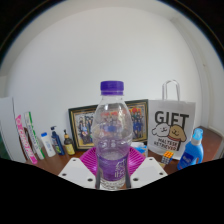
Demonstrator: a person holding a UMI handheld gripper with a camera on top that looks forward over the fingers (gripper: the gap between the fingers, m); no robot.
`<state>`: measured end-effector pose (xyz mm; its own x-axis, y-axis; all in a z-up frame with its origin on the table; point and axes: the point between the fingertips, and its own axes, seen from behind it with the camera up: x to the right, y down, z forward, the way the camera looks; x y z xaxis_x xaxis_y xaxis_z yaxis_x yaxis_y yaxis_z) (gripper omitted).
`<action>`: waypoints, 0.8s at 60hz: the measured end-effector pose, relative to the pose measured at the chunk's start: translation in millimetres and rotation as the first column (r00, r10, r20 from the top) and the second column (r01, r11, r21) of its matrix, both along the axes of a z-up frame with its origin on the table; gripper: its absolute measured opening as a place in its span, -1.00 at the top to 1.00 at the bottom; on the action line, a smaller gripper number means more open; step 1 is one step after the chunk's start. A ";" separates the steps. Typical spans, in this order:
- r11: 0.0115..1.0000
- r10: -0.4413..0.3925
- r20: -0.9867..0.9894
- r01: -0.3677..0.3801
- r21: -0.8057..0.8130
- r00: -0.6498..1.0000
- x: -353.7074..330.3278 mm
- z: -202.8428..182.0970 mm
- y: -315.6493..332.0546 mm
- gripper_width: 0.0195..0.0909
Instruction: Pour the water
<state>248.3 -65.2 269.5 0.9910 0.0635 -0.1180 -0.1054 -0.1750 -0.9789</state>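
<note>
upright, the water bottle sits clenched between the claw fingers, purple cap on.

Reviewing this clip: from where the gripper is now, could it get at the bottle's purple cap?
Probably not directly. The gripper has the water bottle low between its fingers, seemingly clamped on its lower body. The purple cap sits well above them, so it would have to release and move higher.

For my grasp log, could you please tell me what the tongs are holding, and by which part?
The tongs grip the purple-capped water bottle by its lower body, one finger on each side.
</note>
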 end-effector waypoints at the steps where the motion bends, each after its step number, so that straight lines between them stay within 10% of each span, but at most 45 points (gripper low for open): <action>1: 1.000 -0.002 0.028 0.003 -0.004 1.000 7.0 -6.9 0.7 0.59; 22: 0.989 0.047 0.144 -0.026 -0.147 0.988 64.1 -161.9 -2.9 0.60; 48: 0.994 0.019 0.151 -0.003 -0.112 0.988 68.6 -184.0 -11.1 0.14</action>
